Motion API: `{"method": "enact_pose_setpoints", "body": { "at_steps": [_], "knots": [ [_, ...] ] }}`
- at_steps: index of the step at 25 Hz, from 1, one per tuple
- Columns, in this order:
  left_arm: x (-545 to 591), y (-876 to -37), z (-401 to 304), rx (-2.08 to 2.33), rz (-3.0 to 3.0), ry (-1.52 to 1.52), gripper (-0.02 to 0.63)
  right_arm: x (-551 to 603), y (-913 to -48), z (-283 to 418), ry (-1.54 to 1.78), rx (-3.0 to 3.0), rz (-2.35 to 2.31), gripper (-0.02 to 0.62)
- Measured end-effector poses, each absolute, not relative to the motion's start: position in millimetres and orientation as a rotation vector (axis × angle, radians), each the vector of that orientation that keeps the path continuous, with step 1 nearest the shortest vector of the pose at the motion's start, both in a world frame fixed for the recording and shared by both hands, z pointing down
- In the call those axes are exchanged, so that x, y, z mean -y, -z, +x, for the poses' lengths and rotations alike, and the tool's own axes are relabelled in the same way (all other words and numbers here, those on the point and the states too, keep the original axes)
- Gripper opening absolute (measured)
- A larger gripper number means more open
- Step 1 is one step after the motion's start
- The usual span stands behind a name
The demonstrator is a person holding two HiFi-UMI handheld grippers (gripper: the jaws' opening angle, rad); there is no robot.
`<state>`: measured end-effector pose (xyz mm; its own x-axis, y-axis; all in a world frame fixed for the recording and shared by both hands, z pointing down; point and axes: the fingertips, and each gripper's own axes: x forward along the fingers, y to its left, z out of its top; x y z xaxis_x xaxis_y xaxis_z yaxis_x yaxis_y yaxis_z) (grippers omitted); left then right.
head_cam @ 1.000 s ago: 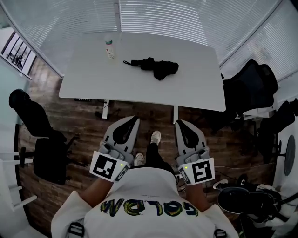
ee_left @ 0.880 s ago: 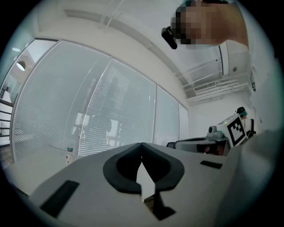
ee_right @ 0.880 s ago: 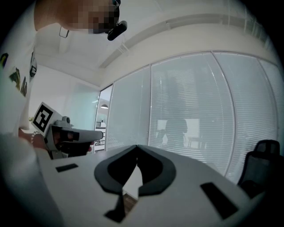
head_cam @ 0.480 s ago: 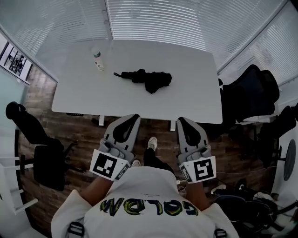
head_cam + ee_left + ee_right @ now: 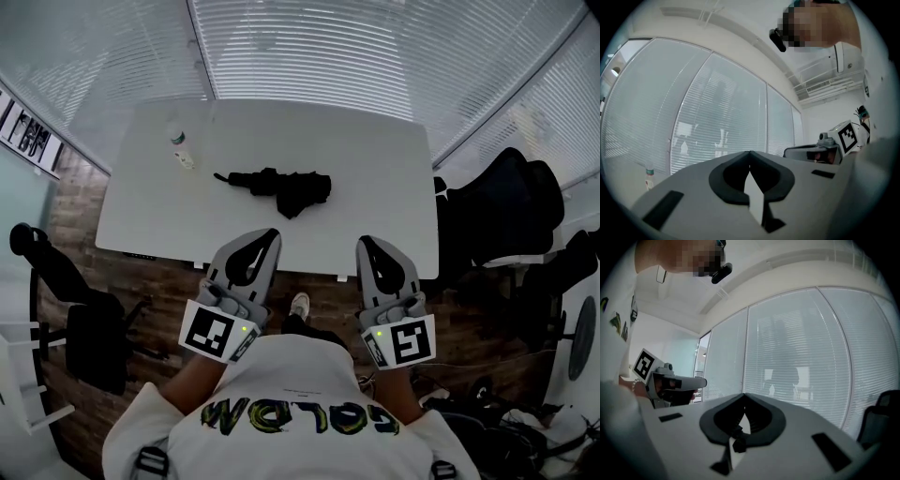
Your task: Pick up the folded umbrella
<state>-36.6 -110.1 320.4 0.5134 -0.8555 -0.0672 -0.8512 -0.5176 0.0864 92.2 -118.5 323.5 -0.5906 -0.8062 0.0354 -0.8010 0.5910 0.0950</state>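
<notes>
Left of centre on the white rectangular surface (image 5: 375, 178), the black folded umbrella (image 5: 277, 186) lies flat on its side. In the head view its slim end points toward 9 o'clock and its bunched fabric toward 3 o'clock. At about 10 o'clock from it stands a small clear plastic bottle (image 5: 180, 150), apart from the umbrella.

We hold both tools roughly level, and their tips overlap the near edge of the surface in the head view. Our left gripper (image 5: 270, 234) has its jaws clenched tip to tip with nothing between them. Its own view shows them meeting in front of the pale window blinds (image 5: 717, 126). Our right gripper (image 5: 364, 242) is clenched and empty in the same way. The umbrella sits at about 12 o'clock from the left gripper and 10 o'clock from the right, well apart from both.

We judge the task to be at its very start, with only an approach under way. The umbrella is untouched and nothing has been lifted. We have yet to close the gap, spread one pair of jaws, set them around the umbrella's body, clamp and raise it. The left gripper looks better placed for that. The loose fabric may give under the jaws, so the firmer core seems the safer hold.
</notes>
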Motion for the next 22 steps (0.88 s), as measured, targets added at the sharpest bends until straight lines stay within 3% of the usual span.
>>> {"method": "enact_pose_setpoints", "body": {
  "at_steps": [11, 22],
  "knots": [
    [181, -322, -5, 1.529, 2.725, 0.157, 0.011, 190, -327, 121, 0.121, 2.741, 1.364, 0.012],
    [223, -326, -18, 1.565, 2.708, 0.119, 0.011, 232, -333, 106, 0.098, 2.759, 1.317, 0.012]
  ]
}}
